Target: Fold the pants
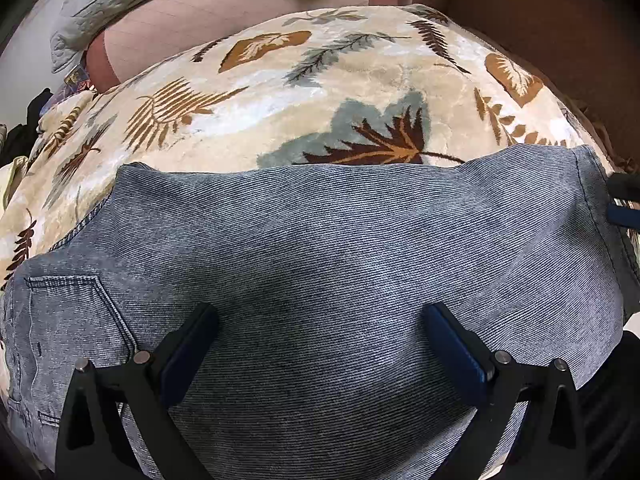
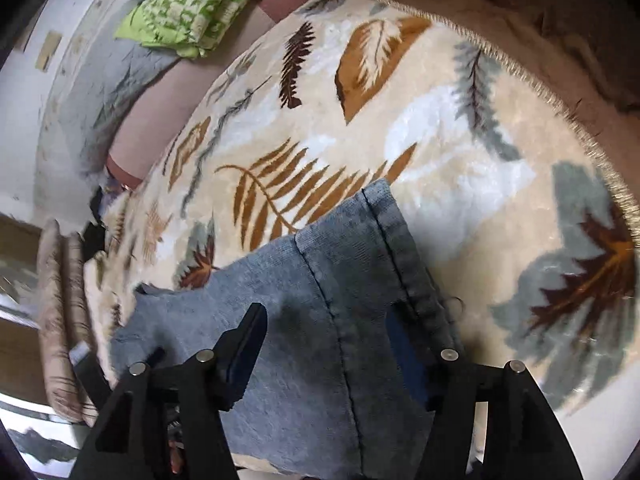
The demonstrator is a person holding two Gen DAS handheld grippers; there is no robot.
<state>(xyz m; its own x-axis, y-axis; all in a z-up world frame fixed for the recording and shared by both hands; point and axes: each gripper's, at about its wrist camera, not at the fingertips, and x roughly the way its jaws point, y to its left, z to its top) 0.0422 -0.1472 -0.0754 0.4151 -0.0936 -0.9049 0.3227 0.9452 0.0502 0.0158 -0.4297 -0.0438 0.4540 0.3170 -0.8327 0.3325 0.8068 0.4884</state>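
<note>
Blue-grey denim pants [image 1: 320, 240] lie folded flat on a cream leaf-patterned blanket [image 1: 280, 92], a back pocket [image 1: 72, 312] at the lower left. My left gripper [image 1: 320, 312] stands open right over the middle of the denim, its fingers far apart and nothing pinched. At the right edge of that view, the right gripper [image 1: 624, 200] shows by the hem. In the right wrist view the hemmed leg end [image 2: 352, 264] lies between the wide-set fingers of my right gripper [image 2: 326, 312], which is open. The hem drapes over the right finger [image 2: 404, 344] and partly hides it.
A folded green patterned cloth [image 2: 192, 8] and a grey quilt [image 1: 120, 0] lie at the back on a pink surface [image 1: 220, 12]. A brown surface [image 1: 540, 20] borders the blanket's fringed edge [image 2: 560, 92] on the right. A tan cushion [image 2: 56, 320] lies at the left.
</note>
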